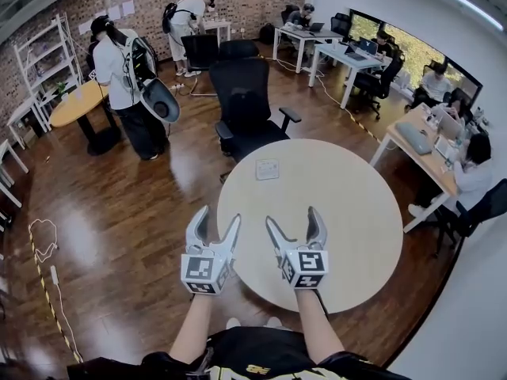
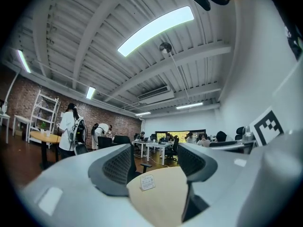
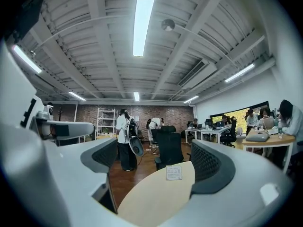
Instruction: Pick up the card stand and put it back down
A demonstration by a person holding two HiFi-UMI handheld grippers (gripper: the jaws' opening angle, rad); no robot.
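I am only starting: the card stand [image 1: 268,169] is standing untouched near the round table's [image 1: 356,236] 12 o'clock edge. I am holding my left gripper [image 1: 219,215] and right gripper [image 1: 291,215] at 6 o'clock, both gaping wide and gripping nothing. Lifting it and setting it back are both waiting to be done.

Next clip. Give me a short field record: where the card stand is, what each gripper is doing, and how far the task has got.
card stand: standing on the round table, on the side far from the person, untouched
left gripper: jaws apart, nothing between them, at the table's near left edge
right gripper: jaws apart, empty, over the table's near part
aim: both point toward the card stand, well short of it
behind table: black office chair
task status: pick-up not yet begun
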